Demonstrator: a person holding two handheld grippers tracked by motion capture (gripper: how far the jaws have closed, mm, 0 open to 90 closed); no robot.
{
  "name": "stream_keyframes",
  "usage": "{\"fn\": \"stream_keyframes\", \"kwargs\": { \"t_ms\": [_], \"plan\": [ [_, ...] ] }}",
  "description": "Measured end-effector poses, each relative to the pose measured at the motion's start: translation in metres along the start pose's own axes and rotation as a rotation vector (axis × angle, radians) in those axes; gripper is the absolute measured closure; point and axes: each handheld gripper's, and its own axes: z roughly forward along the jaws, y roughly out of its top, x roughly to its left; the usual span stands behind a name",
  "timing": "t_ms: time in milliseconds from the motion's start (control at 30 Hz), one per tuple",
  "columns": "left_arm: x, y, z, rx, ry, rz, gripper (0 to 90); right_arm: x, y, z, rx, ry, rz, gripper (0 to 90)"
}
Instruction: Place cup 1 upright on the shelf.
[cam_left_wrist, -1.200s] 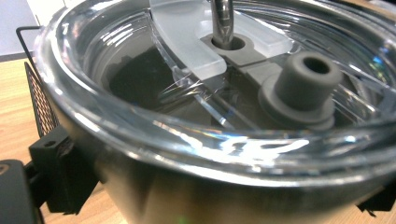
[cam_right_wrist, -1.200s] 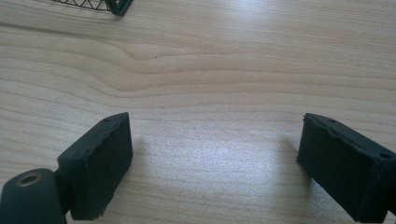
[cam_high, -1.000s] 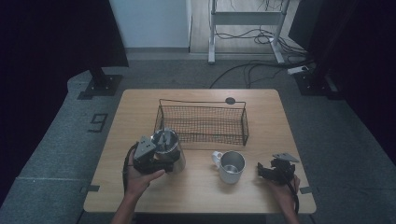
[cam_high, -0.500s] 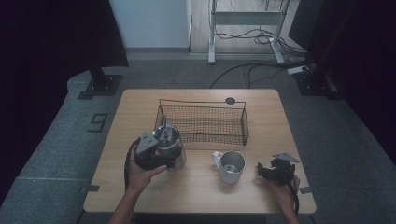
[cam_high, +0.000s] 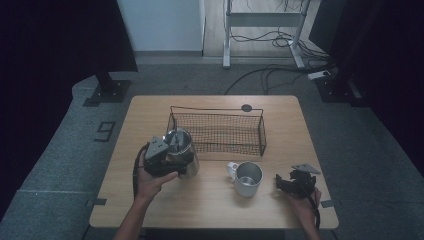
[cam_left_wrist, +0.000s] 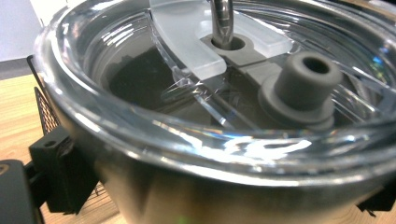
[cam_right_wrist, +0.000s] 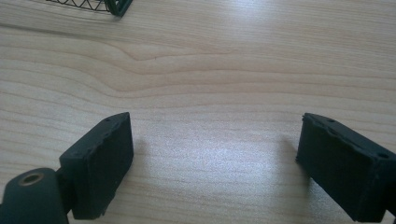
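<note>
Left claw (cam_high: 172, 159) clamped on a steel tumbler (cam_high: 181, 150), black pads (cam_left_wrist: 60, 175) pressed against its sides just under the clear lid (cam_left_wrist: 219, 98). Tumbler held upright between the jaws, right beside the near left corner of the wire basket (cam_high: 217, 131), over the desk (cam_high: 210, 200). Lid fitted with a grey stopper (cam_left_wrist: 301, 86) and a metal straw (cam_left_wrist: 222, 21) through its hole.

Right claw (cam_high: 286, 183) released, jaws apart with bare wood grain between them, resting low on the desk. Steel mug (cam_high: 246, 178) standing just off to its left, apart from it, handle turned toward the tumbler. Basket corner (cam_right_wrist: 112, 7) seen far ahead of the right claw.
</note>
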Motion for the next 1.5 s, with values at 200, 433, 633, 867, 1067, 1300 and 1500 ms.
{"fn": "stream_keyframes", "kwargs": {
  "t_ms": [200, 433, 633, 867, 1067, 1300, 1500],
  "plan": [
    [0.002, 0.003, 0.002, -0.002, 0.007, 0.001, 4.1, 0.0, 0.0, 0.0, 0.0, 0.0, 0.0, 10.4],
    [0.004, 0.007, 0.002, -0.003, 0.018, 0.008, 4.1, 0.0, 0.0, 0.0, 0.0, 0.0, 0.0, 10.4],
    [0.005, 0.011, 0.003, -0.006, 0.022, 0.018, 4.1, 0.0, 0.0, 0.0, 0.0, 0.0, 0.0, 10.4],
    [0.006, 0.018, 0.004, -0.003, 0.023, 0.029, 4.1, 0.0, 0.0, 0.0, -0.001, 0.001, 0.0, 10.7],
    [0.006, 0.024, 0.004, -0.01, 0.022, 0.036, 4.1, 0.0, 0.0, 0.0, -0.002, 0.0, -0.001, 10.7],
    [0.007, 0.027, 0.008, -0.007, 0.027, 0.04, 4.1, 0.0, 0.0, 0.0, -0.002, 0.001, -0.001, 10.8],
    [0.008, 0.031, 0.01, -0.009, 0.028, 0.038, 4.1, 0.0, 0.0, 0.0, -0.003, 0.0, -0.001, 10.9]
  ]
}}
